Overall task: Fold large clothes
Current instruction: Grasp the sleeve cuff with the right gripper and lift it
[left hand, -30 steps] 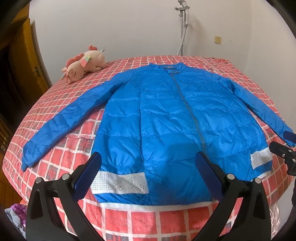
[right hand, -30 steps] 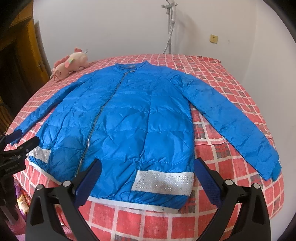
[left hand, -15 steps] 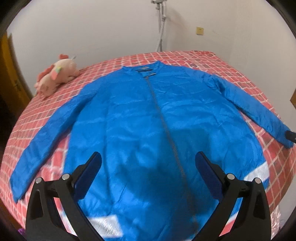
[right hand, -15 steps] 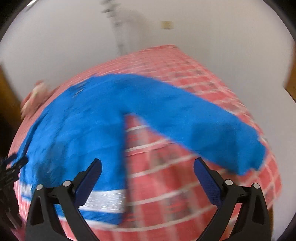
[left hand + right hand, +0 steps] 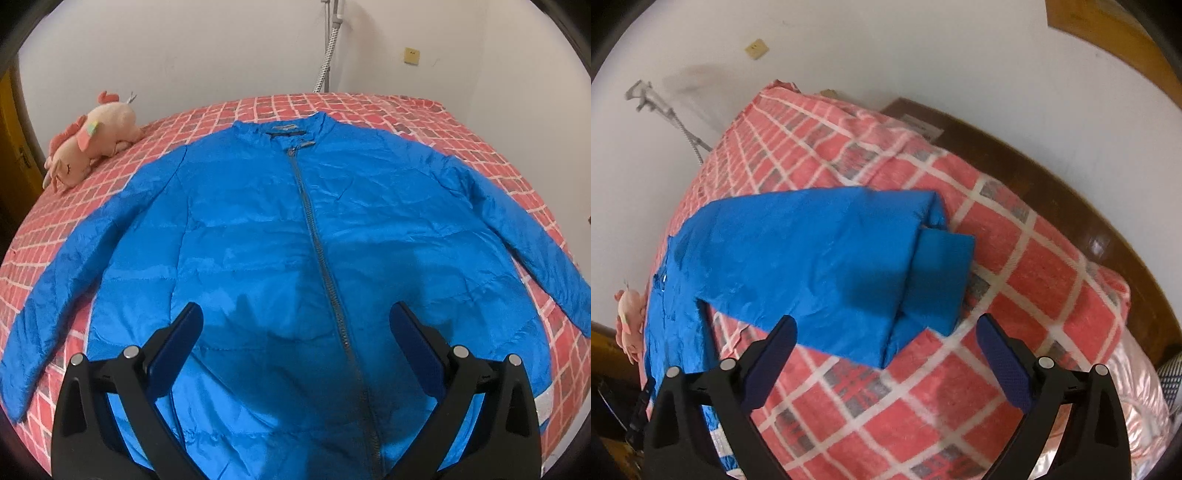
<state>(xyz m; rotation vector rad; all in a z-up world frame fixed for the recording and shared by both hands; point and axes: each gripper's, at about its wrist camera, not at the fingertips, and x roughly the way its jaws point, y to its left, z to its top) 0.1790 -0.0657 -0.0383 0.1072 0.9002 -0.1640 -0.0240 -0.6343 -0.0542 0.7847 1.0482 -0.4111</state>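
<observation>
A blue puffer jacket point(image 5: 258, 236) lies flat and zipped on the bed, collar at the far side, both sleeves spread outward. My left gripper point(image 5: 295, 325) is open and empty, hovering over the jacket's lower front beside the zipper point(image 5: 317, 243). In the right wrist view the jacket's right sleeve point(image 5: 812, 258) lies across the bedspread, its cuff point(image 5: 942, 280) pointing right. My right gripper point(image 5: 884, 334) is open and empty, just above the sleeve near the cuff.
The bed has a red checked bedspread point(image 5: 369, 107). A pink plush toy point(image 5: 88, 140) lies at its far left corner. A steamer pole point(image 5: 328, 48) stands against the white wall behind. A dark wooden floor point(image 5: 1052, 184) borders the bed's right side.
My left gripper has moved forward over the jacket's body, so the hem dropped out of view. My right gripper has swung right and tilted, now over the right sleeve's cuff.
</observation>
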